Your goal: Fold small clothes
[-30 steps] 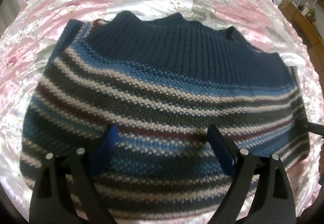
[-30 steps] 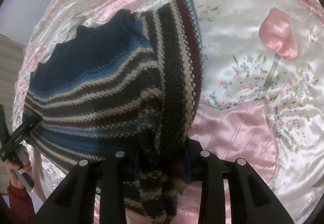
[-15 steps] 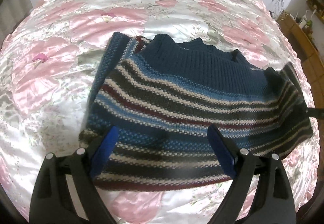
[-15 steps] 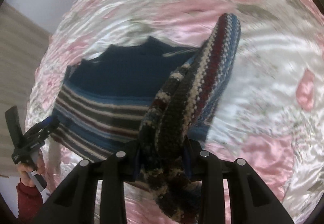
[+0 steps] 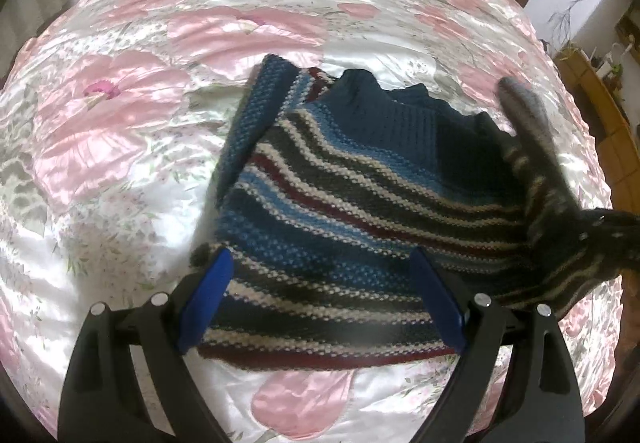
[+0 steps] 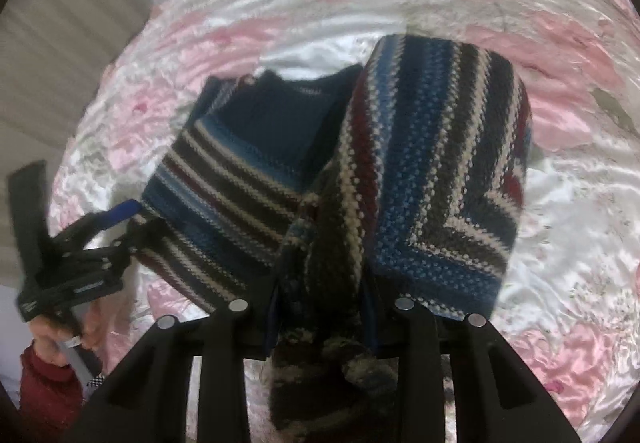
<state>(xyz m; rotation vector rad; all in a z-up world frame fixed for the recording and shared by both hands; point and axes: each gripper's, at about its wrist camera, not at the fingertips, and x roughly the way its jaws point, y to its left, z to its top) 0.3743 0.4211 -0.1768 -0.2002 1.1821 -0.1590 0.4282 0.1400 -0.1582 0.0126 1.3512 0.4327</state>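
Right gripper [image 6: 320,307] had its jaws clamped on a bunched sleeve [image 6: 432,171] of the sweater [image 5: 344,203]; left gripper [image 5: 320,295] jaws stood wide over its hem on the bed [image 5: 120,123].

No readable text, brand, number or sign showed in either view. A small pale label sat on the body of the left gripper [image 6: 120,221] in the right wrist view, but its characters were too blurred to read.
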